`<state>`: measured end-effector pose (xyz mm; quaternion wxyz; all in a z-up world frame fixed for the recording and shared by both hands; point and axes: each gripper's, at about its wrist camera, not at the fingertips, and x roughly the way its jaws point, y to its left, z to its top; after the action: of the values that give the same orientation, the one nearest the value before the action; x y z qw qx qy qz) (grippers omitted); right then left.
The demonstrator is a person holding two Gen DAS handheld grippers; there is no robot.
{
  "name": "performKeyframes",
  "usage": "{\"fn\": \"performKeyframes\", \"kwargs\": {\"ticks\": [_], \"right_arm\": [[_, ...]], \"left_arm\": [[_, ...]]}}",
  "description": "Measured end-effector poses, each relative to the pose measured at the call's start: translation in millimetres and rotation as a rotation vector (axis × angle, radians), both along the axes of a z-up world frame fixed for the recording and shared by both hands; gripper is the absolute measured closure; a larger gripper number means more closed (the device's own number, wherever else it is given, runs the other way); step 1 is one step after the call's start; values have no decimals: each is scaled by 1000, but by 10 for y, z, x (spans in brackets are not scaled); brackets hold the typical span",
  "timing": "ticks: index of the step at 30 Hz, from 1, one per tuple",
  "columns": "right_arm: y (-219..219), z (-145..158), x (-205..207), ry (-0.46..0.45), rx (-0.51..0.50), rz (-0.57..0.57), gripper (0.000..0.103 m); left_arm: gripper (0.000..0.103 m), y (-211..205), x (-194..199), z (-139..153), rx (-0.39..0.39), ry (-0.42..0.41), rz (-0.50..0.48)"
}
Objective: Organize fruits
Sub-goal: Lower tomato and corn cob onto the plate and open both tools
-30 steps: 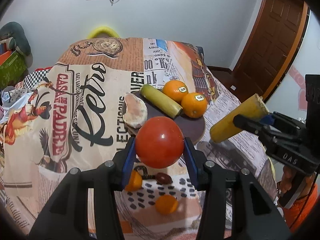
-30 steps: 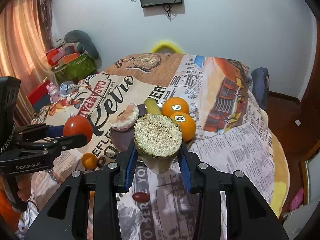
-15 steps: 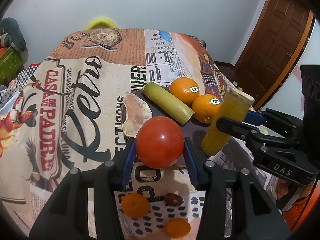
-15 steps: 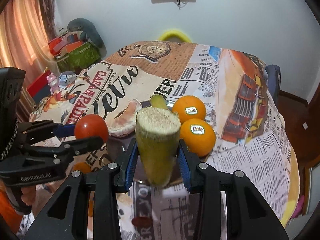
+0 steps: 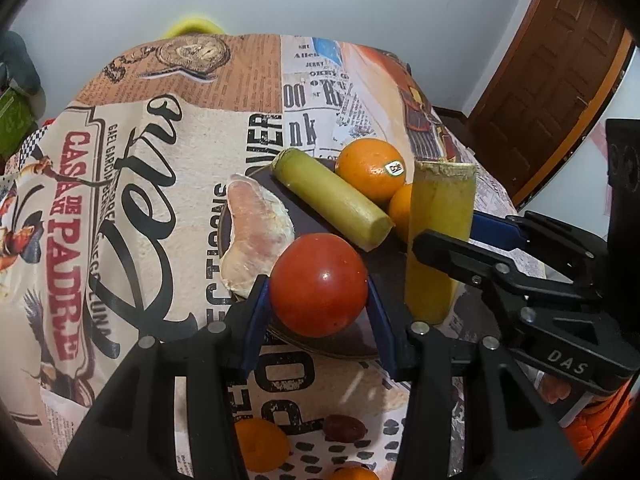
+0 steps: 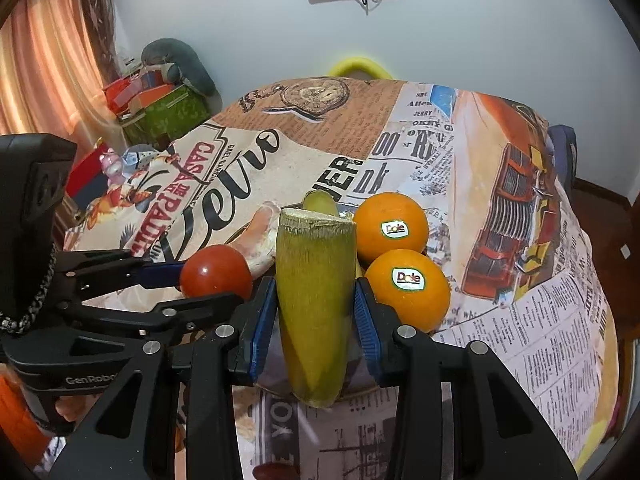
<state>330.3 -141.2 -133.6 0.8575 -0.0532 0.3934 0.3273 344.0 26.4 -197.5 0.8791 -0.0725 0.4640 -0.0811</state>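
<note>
My left gripper [image 5: 318, 294] is shut on a red tomato [image 5: 319, 285] and holds it over the near rim of the dark plate [image 5: 332, 344]. The tomato [image 6: 216, 271] also shows in the right wrist view. My right gripper [image 6: 316, 312] is shut on a yellow-green sugarcane piece [image 6: 316, 300], held upright over the plate's right side; it shows in the left wrist view [image 5: 438, 236]. On the plate lie a second cane piece [image 5: 332, 200], two oranges [image 6: 390, 228] [image 6: 408, 290] and a pale pomelo wedge [image 5: 252, 232].
The table wears a printed newspaper-style cloth [image 5: 160, 184]. Small orange fruits [image 5: 262, 444] and a dark date [image 5: 344, 428] lie on the cloth near the front edge. A brown door [image 5: 552, 80] is at the right. Boxes [image 6: 160, 108] sit at the far left.
Both grippers have moved forward toward the plate with their loads. The sugarcane piece has tilted from lying forward to standing upright. The tomato now hangs over the plate's near rim.
</note>
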Motion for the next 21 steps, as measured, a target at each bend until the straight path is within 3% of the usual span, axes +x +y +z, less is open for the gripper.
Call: {"fn": "performKeyframes", "kwargs": {"ticks": [7, 12, 21], "right_arm": [[-21, 14, -76, -29, -50, -17, 65], [-106, 117, -214, -55, -58, -30, 57], [-220, 357, -526, -97, -43, -57, 56]], "left_arm": [[48, 117, -25, 62, -53, -12, 48], [48, 90, -167, 273, -19, -63, 45], [48, 62, -601, 579, 45, -125, 37]]}}
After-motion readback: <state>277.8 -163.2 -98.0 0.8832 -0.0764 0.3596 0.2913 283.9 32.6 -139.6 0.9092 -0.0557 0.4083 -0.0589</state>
